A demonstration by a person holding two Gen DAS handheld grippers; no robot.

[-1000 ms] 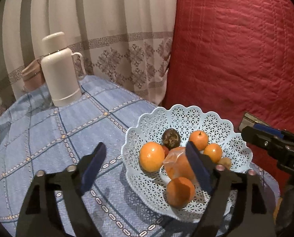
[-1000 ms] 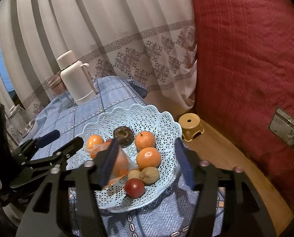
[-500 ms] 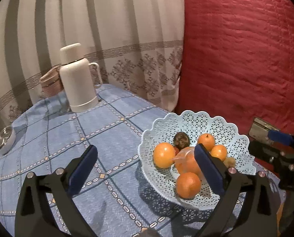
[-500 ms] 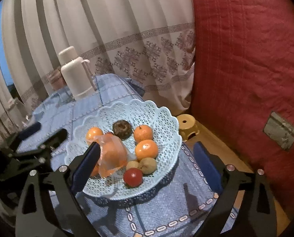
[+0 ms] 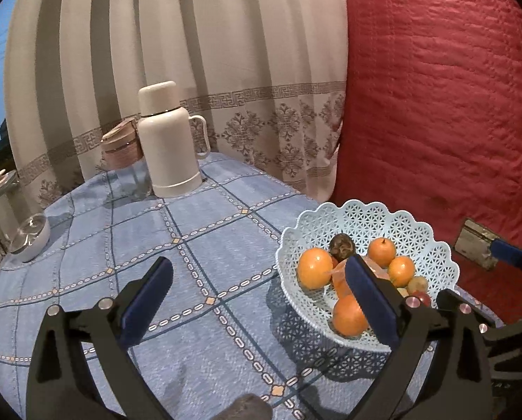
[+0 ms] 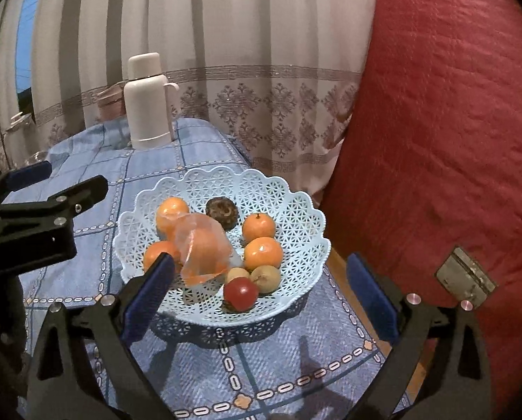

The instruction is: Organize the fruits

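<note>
Claws: left claw (image 5: 257, 301) wide open, empty; right claw (image 6: 261, 294) opening, empty.

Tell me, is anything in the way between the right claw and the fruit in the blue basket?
Nothing visible blocks it. The right gripper is opening, nothing between its jaws, and the basket sits just ahead. One orange wears a thin plastic bag; the red fruit lies nearest, uncovered.

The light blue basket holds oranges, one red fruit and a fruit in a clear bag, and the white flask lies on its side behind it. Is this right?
Not quite. The flask stands upright; the right wrist view shows it. The basket contents are as you say.
</note>
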